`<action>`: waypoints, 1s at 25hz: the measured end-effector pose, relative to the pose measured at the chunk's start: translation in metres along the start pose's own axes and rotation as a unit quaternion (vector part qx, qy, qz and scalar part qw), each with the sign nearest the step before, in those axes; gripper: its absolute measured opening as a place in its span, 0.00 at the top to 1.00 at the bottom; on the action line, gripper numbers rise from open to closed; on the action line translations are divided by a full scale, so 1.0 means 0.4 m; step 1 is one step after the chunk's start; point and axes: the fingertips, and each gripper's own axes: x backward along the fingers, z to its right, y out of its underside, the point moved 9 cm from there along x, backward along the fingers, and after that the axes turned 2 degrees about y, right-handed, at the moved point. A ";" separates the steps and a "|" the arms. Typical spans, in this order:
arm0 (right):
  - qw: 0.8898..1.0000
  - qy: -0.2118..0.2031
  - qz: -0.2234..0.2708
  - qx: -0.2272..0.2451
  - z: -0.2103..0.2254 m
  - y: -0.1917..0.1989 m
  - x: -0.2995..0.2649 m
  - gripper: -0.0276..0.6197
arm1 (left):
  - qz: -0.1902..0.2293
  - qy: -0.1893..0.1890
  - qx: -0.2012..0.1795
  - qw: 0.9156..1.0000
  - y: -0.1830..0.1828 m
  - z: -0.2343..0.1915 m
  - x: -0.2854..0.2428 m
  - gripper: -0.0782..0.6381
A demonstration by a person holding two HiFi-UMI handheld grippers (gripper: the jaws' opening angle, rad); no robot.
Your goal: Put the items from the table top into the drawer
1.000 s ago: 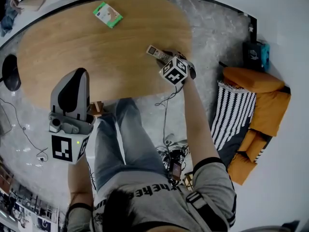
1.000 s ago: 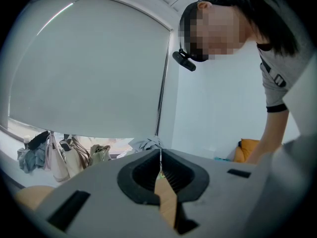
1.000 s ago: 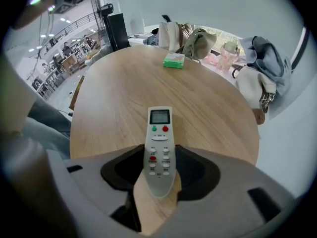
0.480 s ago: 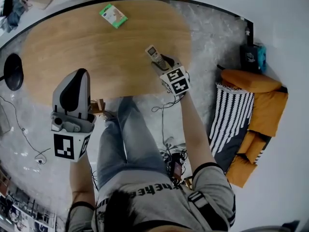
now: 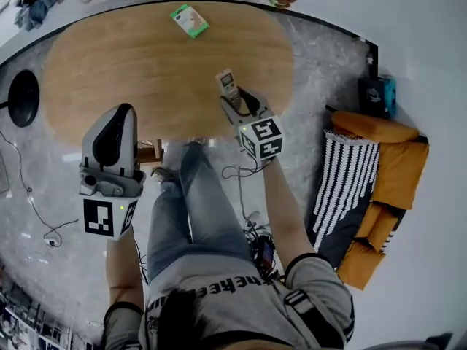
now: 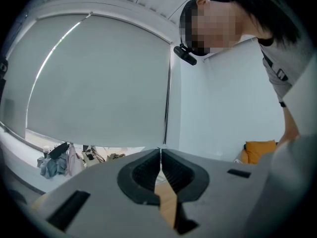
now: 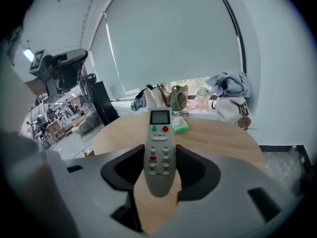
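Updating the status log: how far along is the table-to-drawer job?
Done: nothing visibly stowed; no drawer is in view. In hand: the right gripper is shut on the remote; the left gripper is shut and empty. Left: the green packet lies on the table.

Left gripper [image 5: 122, 109] jaws together, right gripper [image 5: 239, 102] clamped on remote [image 7: 160, 133], right arm outstretched
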 end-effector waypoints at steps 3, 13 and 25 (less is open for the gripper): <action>0.999 -0.003 0.031 -0.013 -0.068 -0.020 0.024 0.65 | 0.004 -0.014 -0.003 1.000 -0.010 -0.007 0.068 0.87; 0.994 -0.044 0.091 -0.031 -0.312 -0.060 0.058 0.65 | 0.018 -0.062 -0.013 0.998 -0.038 -0.045 0.310 0.87; 0.991 -0.092 0.102 -0.003 -0.539 -0.087 0.023 0.65 | 0.029 -0.114 -0.009 0.993 -0.030 -0.120 0.538 0.87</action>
